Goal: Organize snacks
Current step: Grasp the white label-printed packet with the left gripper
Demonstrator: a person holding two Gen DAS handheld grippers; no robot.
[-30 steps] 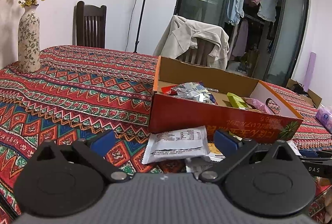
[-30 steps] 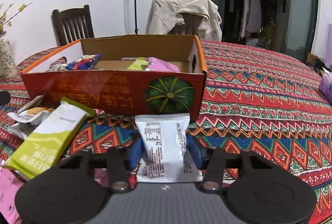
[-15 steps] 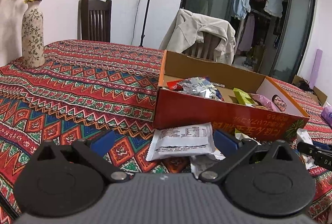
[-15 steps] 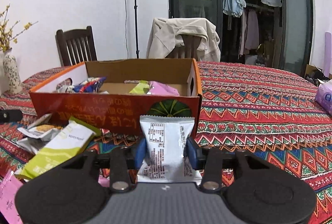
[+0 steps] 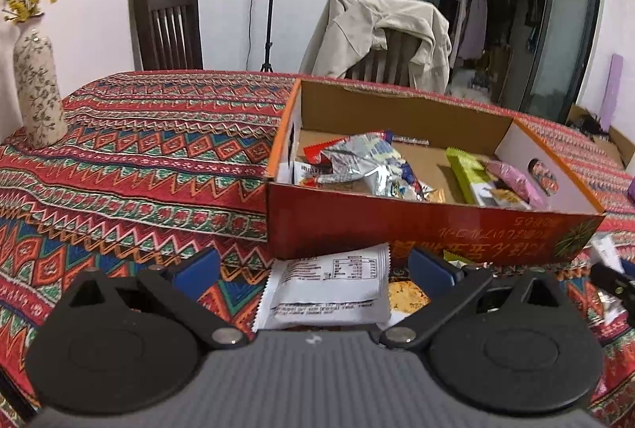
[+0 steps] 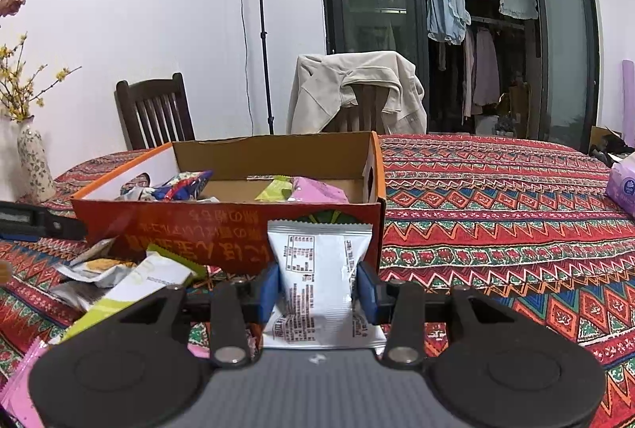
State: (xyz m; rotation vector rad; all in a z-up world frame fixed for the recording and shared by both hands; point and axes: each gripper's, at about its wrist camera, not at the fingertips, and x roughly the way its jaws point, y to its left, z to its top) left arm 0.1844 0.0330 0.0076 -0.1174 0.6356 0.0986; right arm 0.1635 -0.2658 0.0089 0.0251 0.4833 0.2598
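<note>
An orange cardboard box (image 5: 416, 229) (image 6: 222, 229) sits on the patterned tablecloth and holds several snack packets (image 5: 369, 162). My right gripper (image 6: 317, 289) is shut on a white snack packet (image 6: 317, 277) and holds it up in front of the box's right end. My left gripper (image 5: 313, 269) is open above another white packet (image 5: 329, 289) that lies on the table in front of the box. More loose packets, among them a green and white one (image 6: 135, 289), lie in front of the box.
A flowered vase (image 5: 37, 90) stands at the table's far left. Two chairs, one with a beige jacket (image 5: 381, 27), stand behind the table. A purple tissue pack (image 6: 623, 186) lies at the right. The left gripper's tip (image 6: 35, 225) shows in the right wrist view.
My right gripper has lifted the white packet off the table and raised it toward the box's height. My left gripper has risen and tilted, so I now see into the box.
</note>
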